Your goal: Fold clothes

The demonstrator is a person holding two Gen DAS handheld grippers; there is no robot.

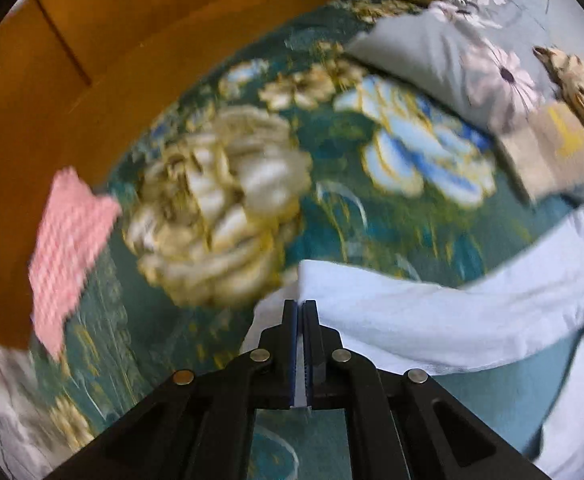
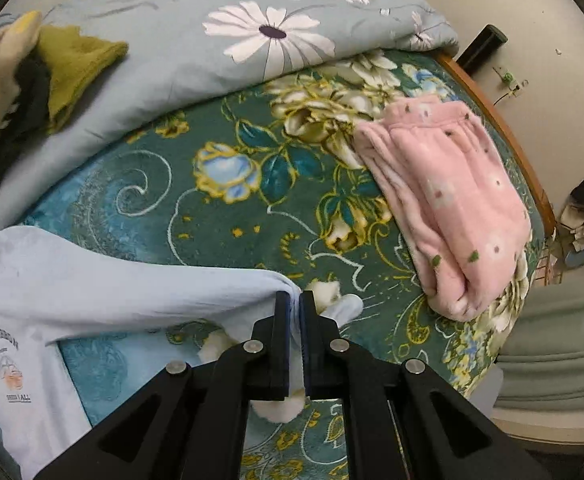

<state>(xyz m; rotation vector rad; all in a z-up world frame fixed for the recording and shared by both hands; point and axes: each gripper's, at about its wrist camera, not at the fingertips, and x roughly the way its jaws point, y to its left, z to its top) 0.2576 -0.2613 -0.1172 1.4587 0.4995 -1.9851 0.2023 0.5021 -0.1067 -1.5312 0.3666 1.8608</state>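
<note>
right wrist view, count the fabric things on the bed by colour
Light blue: 1, the sweatshirt pinched by the right hand-held gripper
Pink: 1, the folded fleece garment
Olive green: 1, the cloth on the quilt
Grey-blue with daisies: 1, the quilt
Teal floral: 1, the blanket
Total: 5

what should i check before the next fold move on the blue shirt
1. Left gripper shut on the light blue shirt: ok.
2. Right gripper shut on a sleeve end: ok.
3. Shirt lies flat: not ok, it is lifted and creased.
4. Green floral blanket bare ahead for laying down: ok.
5. Folded pink garment apart from the shirt: ok.
6. Left view sharp: not ok, blurred.
</note>
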